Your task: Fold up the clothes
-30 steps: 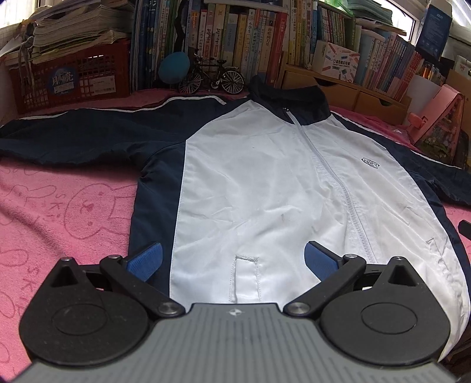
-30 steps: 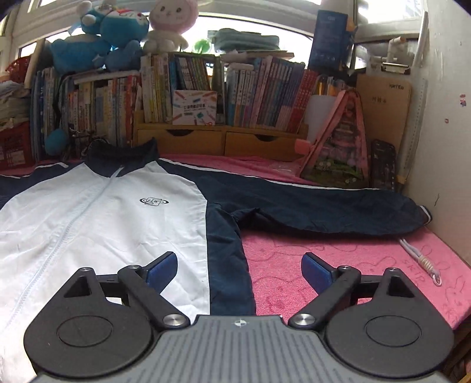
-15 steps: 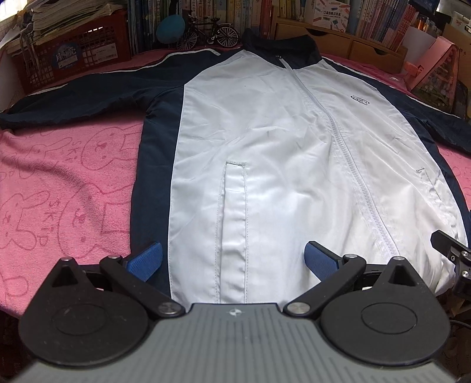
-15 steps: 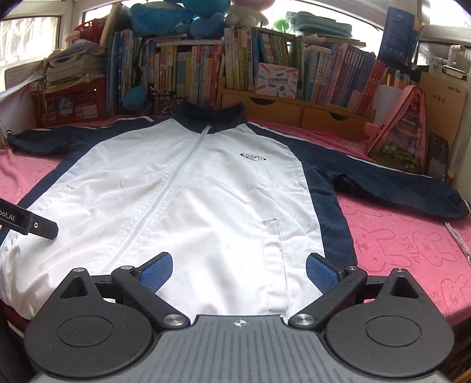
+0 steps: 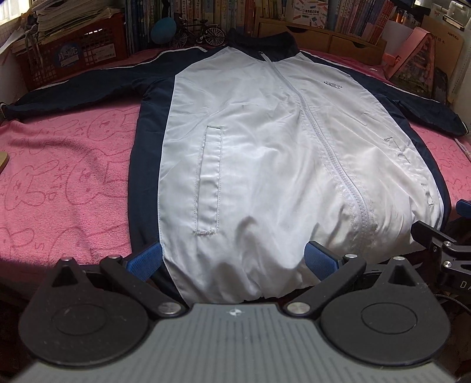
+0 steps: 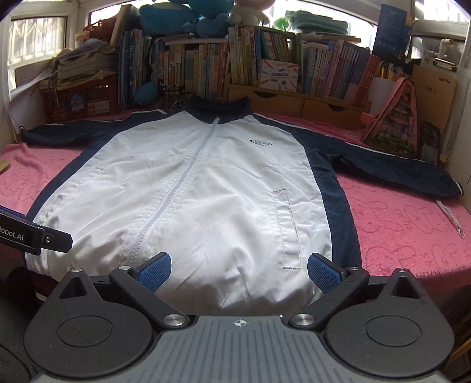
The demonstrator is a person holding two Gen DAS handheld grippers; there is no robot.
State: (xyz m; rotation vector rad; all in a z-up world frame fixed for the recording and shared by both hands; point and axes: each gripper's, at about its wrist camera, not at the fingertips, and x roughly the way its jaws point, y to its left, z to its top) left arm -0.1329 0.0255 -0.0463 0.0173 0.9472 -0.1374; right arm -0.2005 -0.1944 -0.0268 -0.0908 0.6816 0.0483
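Backdrop: bookshelves (image 6: 206,67) packed with upright books run along the far side, with blue plush toys (image 6: 188,14) on top, as we see from the right wrist view.
Far left: we see a red crate (image 5: 79,56) stacked with papers, and just right of it a blue ball (image 5: 163,28) and a small model bicycle (image 5: 203,32).
Far right: a pink triangular toy house (image 6: 397,117) stands against wooden drawers (image 6: 306,103).
Surface: a pink towel (image 5: 59,176) printed with rabbit outlines covers the counter.
Jacket: we find the white and navy jacket (image 5: 265,147) lying flat, front up and zipped, collar far and hem near, hanging slightly over the near edge.
Sleeves: both navy sleeves are spread out, one to the left (image 5: 73,91) and one to the right (image 6: 397,168), resting on the towel.
Details: a small logo (image 6: 261,143) sits on the chest right of the zip; a stitched pocket (image 5: 210,179) shows on the left panel.
Left claw: our left claw (image 5: 232,260) is spread wide open at the near hem, over the left half of the jacket; its blue pads (image 5: 145,260) grip nothing.
Right claw: our right claw (image 6: 239,271) is likewise wide open at the near hem, over the right half, with fabric between the pads (image 6: 322,272) but not pinched.
Contact: we cannot tell whether either claw touches the cloth.
Cross views: each claw shows at the edge of the other's camera, the two side by side along the hem.
Cord: a white cord (image 6: 450,218) lies on the towel near the right sleeve's cuff.
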